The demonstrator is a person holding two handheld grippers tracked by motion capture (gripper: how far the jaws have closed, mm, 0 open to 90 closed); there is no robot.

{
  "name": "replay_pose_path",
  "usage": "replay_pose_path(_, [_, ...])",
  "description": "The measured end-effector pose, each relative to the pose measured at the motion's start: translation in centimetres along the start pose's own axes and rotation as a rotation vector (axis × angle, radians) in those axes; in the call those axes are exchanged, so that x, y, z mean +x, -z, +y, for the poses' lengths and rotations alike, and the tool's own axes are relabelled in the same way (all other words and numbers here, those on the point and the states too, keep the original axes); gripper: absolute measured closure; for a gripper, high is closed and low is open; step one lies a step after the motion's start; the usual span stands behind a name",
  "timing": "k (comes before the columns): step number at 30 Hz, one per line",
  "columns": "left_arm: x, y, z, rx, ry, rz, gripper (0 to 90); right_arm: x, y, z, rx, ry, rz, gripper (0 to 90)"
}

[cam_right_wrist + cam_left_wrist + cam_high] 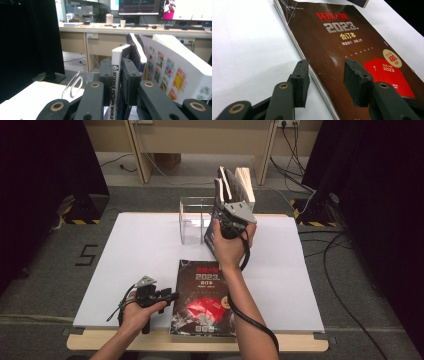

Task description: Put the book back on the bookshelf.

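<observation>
Gripping a white-spined paperback book [115, 82] between its black jaws, the right gripper [226, 187] holds it upright beside two other books and just past a clear acrylic stand [195, 222]; only the right gripper view makes its spine lettering readable. The left gripper [325, 77] rests on the white bench [140, 245], jaws open and straddling the near edge of a dark brown magazine [342, 42]. That magazine's lower corner is cut off.
</observation>
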State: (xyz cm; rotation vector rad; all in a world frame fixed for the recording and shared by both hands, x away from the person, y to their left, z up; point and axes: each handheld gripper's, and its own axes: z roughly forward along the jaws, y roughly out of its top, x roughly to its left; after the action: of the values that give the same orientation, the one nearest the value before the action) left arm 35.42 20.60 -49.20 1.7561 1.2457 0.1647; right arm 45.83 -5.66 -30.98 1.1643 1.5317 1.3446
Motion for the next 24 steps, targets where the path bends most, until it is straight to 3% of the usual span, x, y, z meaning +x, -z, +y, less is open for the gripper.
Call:
replay_pose_path(8, [-0.1,-0.2,-0.1,0.006,0.011,-0.008,54.8,-0.3,1.5,-0.7,0.020,-0.007,-0.008,77.8])
replay_pose_path(14, [-0.3,-0.3,-0.1,0.007,0.012,-0.017,54.8,-0.8,1.9,-1.0,0.063,-0.022,-0.028,75.8])
replay_pose_path(24, [-0.5,-0.5,-0.2,0.016,0.010,-0.022,54.6,-1.6,1.9,-0.1,0.157,-0.038,-0.012,76.2])
